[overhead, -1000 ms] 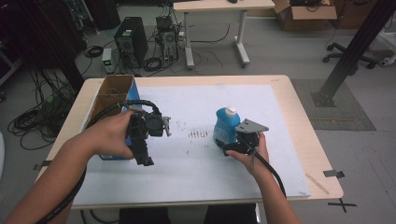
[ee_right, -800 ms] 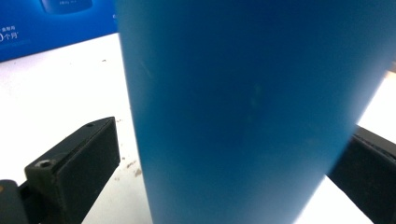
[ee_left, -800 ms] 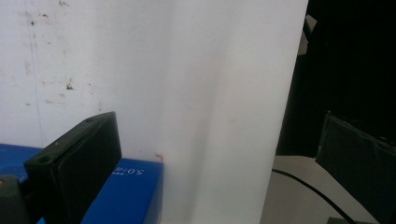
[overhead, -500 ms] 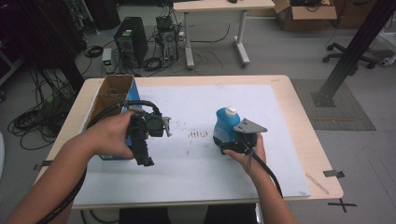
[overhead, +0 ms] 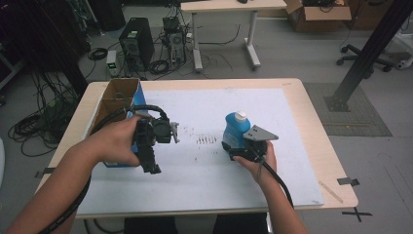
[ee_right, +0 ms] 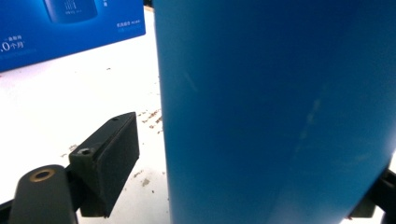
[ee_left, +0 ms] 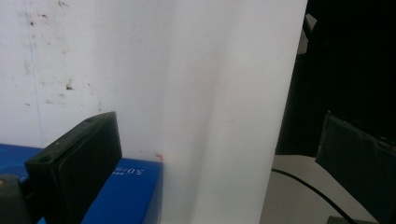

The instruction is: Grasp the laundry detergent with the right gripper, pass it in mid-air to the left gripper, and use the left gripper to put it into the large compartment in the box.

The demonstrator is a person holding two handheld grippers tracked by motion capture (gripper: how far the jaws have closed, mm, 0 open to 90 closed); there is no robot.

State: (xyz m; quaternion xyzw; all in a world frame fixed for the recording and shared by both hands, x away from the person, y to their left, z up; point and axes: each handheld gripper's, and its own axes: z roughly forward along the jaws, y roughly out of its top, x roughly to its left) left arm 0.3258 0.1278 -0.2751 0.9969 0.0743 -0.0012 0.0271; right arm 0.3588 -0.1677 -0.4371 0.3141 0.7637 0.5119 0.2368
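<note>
A blue bottle with a white cap stands upright at the middle right of the white mat. My right gripper reaches around its base from the near side. In the right gripper view the bottle fills the space between the jaws. These jaws have just been closing, and a thin gap still shows between the left pad and the bottle's wall. My left gripper is held just right of a blue box with an open cardboard top. Its jaws stand wide apart, with the box's corner low beside the left one.
Dark crumbs are scattered on the mat between the two grippers. Cables trail from both grippers toward the table's near edge. Beyond the table, the floor holds a computer tower, tangled cables and a second table.
</note>
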